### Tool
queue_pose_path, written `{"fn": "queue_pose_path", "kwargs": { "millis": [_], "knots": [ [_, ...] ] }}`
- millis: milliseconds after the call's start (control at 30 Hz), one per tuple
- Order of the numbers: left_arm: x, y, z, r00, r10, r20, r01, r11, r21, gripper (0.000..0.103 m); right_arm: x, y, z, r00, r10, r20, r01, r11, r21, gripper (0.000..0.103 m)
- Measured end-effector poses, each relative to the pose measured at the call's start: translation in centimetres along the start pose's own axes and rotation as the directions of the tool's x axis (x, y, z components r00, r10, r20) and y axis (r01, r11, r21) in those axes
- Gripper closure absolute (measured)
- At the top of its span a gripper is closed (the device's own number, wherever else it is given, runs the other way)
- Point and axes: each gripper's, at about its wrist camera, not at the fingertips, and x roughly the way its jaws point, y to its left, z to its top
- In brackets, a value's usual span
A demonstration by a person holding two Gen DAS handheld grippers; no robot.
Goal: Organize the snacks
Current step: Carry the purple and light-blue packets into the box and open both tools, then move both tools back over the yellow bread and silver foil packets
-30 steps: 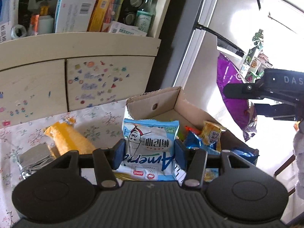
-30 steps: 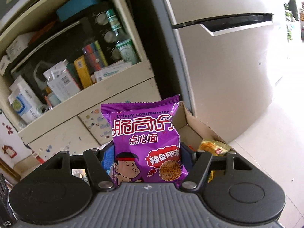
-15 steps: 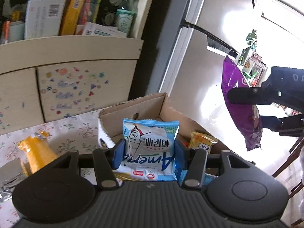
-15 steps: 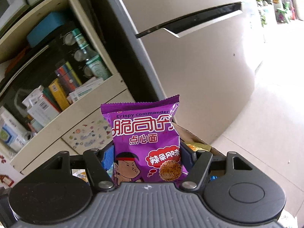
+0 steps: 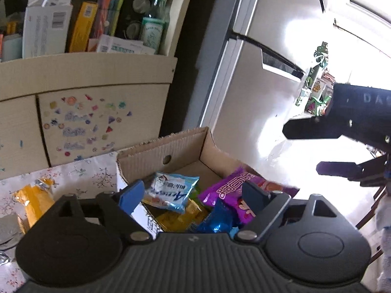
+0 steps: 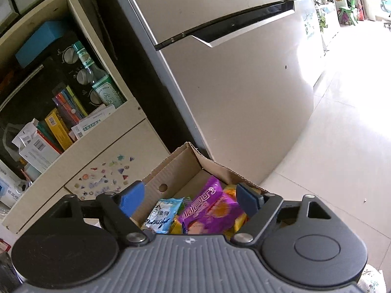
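Observation:
An open cardboard box [image 5: 180, 146] holds several snack packets. A light blue packet [image 5: 171, 191] lies in it just below my left gripper [image 5: 193, 195], whose jaws are opening with nothing pressed between the pads. A purple noodle-snack packet [image 6: 210, 210] lies tilted on the pile under my right gripper [image 6: 190, 199]. Its jaws are opening too and stand clear of the packet. In the left wrist view the purple packet [image 5: 234, 190] rests at the box's right side, and the right gripper [image 5: 301, 150] hangs above and to the right of it. The right wrist view also shows the light blue packet [image 6: 163, 213] and the box [image 6: 176, 171].
Yellow and dark blue packets [image 5: 215, 222] fill the box's near end. An orange packet [image 5: 34, 200] and a silver one [image 5: 7, 227] lie on the floral tablecloth at left. Behind stand a cream cupboard [image 5: 97, 78] with boxes and a green bottle, and a fridge [image 6: 232, 85].
Both grippers opened and let go. The light blue packet and the purple packet dropped into the box. The left gripper drifted right, toward the box.

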Motion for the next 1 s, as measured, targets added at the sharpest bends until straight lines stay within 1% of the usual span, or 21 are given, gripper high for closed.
{"fn": "queue_pose_path", "kwargs": {
  "millis": [233, 400, 500, 567, 667, 767, 800, 933, 1000],
  "knots": [
    [-2.0, 1.3, 0.6, 0.998, 0.055, -0.013, -0.055, 0.998, -0.016, 0.007, 0.4, 0.7, -0.2, 0.998, 0.047, -0.029, -0.047, 0.999, -0.017, 0.014],
    [-3.9, 3.8, 0.8, 0.993, 0.112, -0.031, -0.114, 0.991, -0.068, 0.005, 0.7, 2.2, -0.8, 0.992, 0.111, -0.063, -0.114, 0.992, -0.051, 0.011],
    [-5.2, 5.3, 1.2, 0.986, 0.167, -0.023, -0.168, 0.982, -0.082, 0.004, 0.8, 3.1, -1.1, 0.987, 0.141, -0.080, -0.147, 0.986, -0.077, 0.011],
    [-6.1, 6.3, 1.5, 0.978, 0.209, -0.015, -0.209, 0.974, -0.085, 0.001, 0.9, 3.7, -1.4, 0.982, 0.161, -0.094, -0.170, 0.981, -0.093, 0.010],
    [-7.1, 8.0, 1.8, 0.972, 0.235, -0.020, -0.235, 0.966, -0.108, 0.001, 1.1, 4.4, -1.7, 0.976, 0.185, -0.115, -0.198, 0.973, -0.116, 0.010],
    [-7.8, 9.7, 1.9, 0.961, 0.274, -0.036, -0.277, 0.953, -0.124, 0.001, 1.3, 5.3, -2.1, 0.968, 0.210, -0.137, -0.229, 0.963, -0.142, 0.009],
    [-8.0, 10.2, 1.8, 0.959, 0.279, -0.038, -0.282, 0.951, -0.128, 0.001, 1.3, 5.6, -2.2, 0.965, 0.219, -0.144, -0.240, 0.959, -0.148, 0.008],
    [-9.3, 12.2, 2.0, 0.962, 0.270, -0.043, -0.273, 0.947, -0.167, 0.001, 1.6, 6.7, -2.8, 0.951, 0.252, -0.182, -0.283, 0.943, -0.176, 0.008],
    [-9.7, 13.1, 1.9, 0.958, 0.282, -0.046, -0.285, 0.943, -0.170, 0.001, 1.6, 7.2, -3.3, 0.944, 0.264, -0.198, -0.302, 0.933, -0.196, 0.008]
  ]
}}
